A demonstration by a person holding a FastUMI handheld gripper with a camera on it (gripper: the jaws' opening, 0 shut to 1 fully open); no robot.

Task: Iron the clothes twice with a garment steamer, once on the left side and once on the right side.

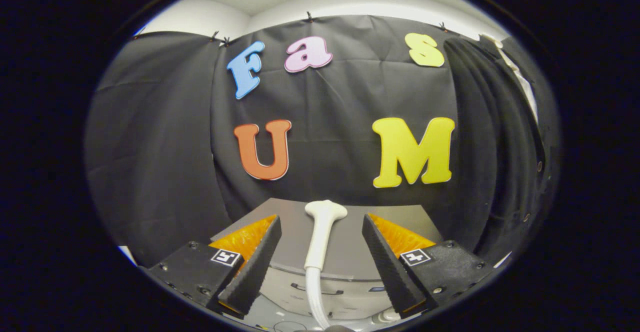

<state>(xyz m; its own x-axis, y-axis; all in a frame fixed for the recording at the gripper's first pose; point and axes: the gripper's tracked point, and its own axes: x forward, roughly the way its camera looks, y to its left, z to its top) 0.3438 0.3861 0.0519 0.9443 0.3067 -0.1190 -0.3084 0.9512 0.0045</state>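
Dark garment [495,137]: hung at the booth's right, ready for steaming. Grey counter [345,252]: carried the steamer's base. Steamer head [322,232]: upright on its hose [315,292], between the fingers, untouched. Claw [321,252]: wide open, empty, apparently lined up to grasp.

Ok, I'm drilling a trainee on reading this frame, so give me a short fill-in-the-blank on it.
1. The gripper is ____, touching nothing.
2. The steamer head stands ____ the fingers.
3. A white ____ runs down from the steamer head's lower end.
4. Behind the steamer head hangs a ____ cloth.

Missing words: open; between; hose; black
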